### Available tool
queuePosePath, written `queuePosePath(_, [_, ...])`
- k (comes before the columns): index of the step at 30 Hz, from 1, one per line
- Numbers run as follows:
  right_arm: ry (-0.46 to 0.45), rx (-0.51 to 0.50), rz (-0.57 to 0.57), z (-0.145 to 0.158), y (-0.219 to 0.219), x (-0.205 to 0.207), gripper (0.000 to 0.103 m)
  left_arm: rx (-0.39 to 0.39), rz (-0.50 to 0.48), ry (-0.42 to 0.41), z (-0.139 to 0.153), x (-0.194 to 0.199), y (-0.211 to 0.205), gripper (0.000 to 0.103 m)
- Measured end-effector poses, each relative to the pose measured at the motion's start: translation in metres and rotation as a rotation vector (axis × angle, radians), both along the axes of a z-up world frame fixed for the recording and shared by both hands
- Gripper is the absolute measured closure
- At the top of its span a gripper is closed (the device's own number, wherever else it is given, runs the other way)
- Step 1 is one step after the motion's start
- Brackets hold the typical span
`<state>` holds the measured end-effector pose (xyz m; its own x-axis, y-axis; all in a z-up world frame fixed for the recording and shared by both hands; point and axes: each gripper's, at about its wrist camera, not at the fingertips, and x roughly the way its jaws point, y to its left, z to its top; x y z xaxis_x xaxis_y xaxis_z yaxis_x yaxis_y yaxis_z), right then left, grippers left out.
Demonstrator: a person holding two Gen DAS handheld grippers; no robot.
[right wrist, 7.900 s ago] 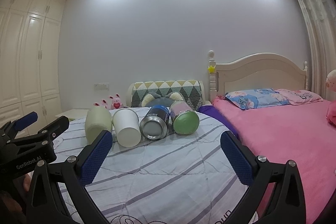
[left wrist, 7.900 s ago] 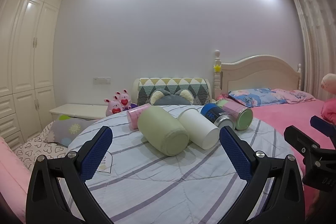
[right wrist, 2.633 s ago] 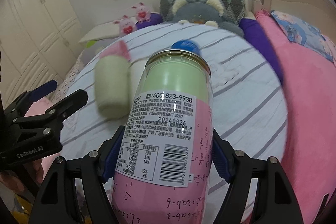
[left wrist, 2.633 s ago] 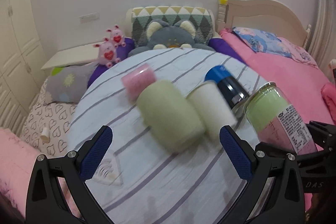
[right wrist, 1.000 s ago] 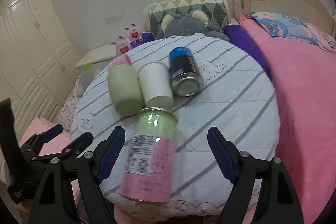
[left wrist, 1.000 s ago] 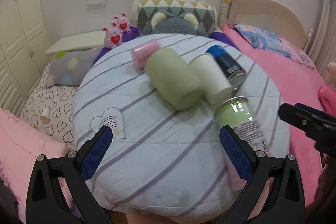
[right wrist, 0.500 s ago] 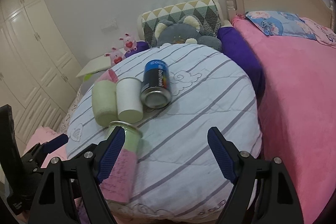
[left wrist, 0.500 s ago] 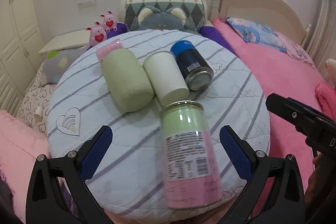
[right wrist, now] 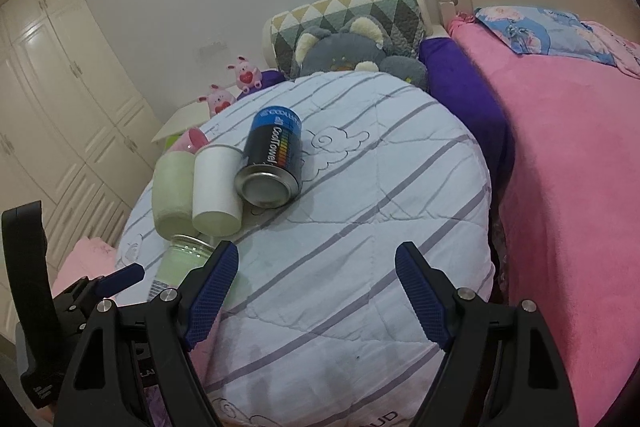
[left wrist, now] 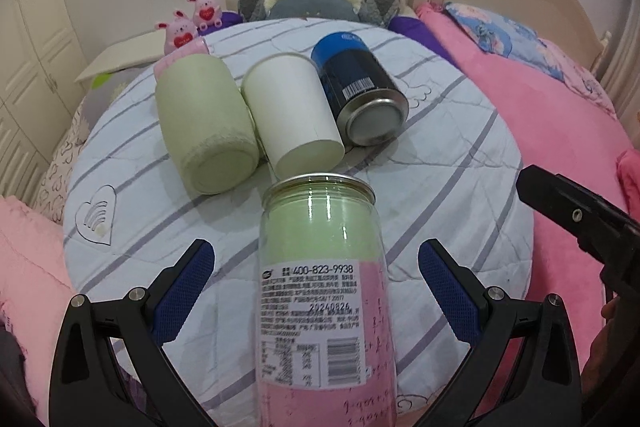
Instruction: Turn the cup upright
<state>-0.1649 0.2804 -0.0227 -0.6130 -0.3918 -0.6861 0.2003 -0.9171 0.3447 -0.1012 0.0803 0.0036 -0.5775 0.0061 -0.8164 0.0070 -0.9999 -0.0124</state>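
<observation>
The left gripper (left wrist: 316, 291) is spread wide, its 2 blue pads on either side of the jar (left wrist: 326, 291) without touching it, so nothing is pinched. The gaps on both sides look roughly even, which suggests it is lined up to close on the jar's labelled middle, where a squeeze would be most stable. The jar stands upright near the front edge of the round table (left wrist: 460, 155), its metal rim up (green contents above, pink below), so this one seems already righted; whether it counts as the cup of the task I cannot tell.

The right gripper (right wrist: 316, 291) is also spread and holds nothing. It hovers over bare striped cloth to the right of the jar, pointing toward the far row, probably kept clear so the left side has room.

Beyond the jar lie 3 containers on their sides, side by side and apparently touching: a green cup (left wrist: 204, 131), a white cup (left wrist: 292, 115) and a blue can (left wrist: 360, 95). Their near ends face the grippers. A pink cup (left wrist: 182, 61) lies behind the green one, mostly hidden. Lying packed like this, they brace each other against rolling; pulling one out may set its neighbour moving on the soft cloth.

Judging by the task, the lying cups are left to flip.
</observation>
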Motion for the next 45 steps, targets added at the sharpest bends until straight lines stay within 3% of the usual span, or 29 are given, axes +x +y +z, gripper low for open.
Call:
queuePosePath(13, [-0.061,-0.011,0.048,-0.02,-0.004,-0.012,0.021,0.022,0.002,-0.03,-0.007,-0.01,0.0,0.001])
queuePosePath(15, [-0.064,-0.016,0.053,-0.021,-0.004,-0.013,0.021,0.025,-0.016,-0.049,-0.01,-0.013,0.0,0.01])
queuePosePath(16, [-0.064,-0.018,0.053,-0.021,-0.004,-0.013,0.021,0.023,-0.017,-0.057,-0.011,-0.014,-0.001,0.024])
queuePosePath(17, [-0.064,-0.019,0.053,-0.021,-0.004,-0.013,0.021,0.027,-0.018,-0.064,-0.012,-0.015,-0.001,0.031])
queuePosePath(29, [-0.073,-0.018,0.039,-0.024,0.0,-0.013,0.021,0.036,-0.03,-0.03,-0.003,-0.013,-0.005,0.031])
queuePosePath(45, [-0.053,-0.006,0.036,-0.013,-0.007,-0.012,0.021,0.061,-0.043,0.116,0.038,-0.014,-0.017,0.031])
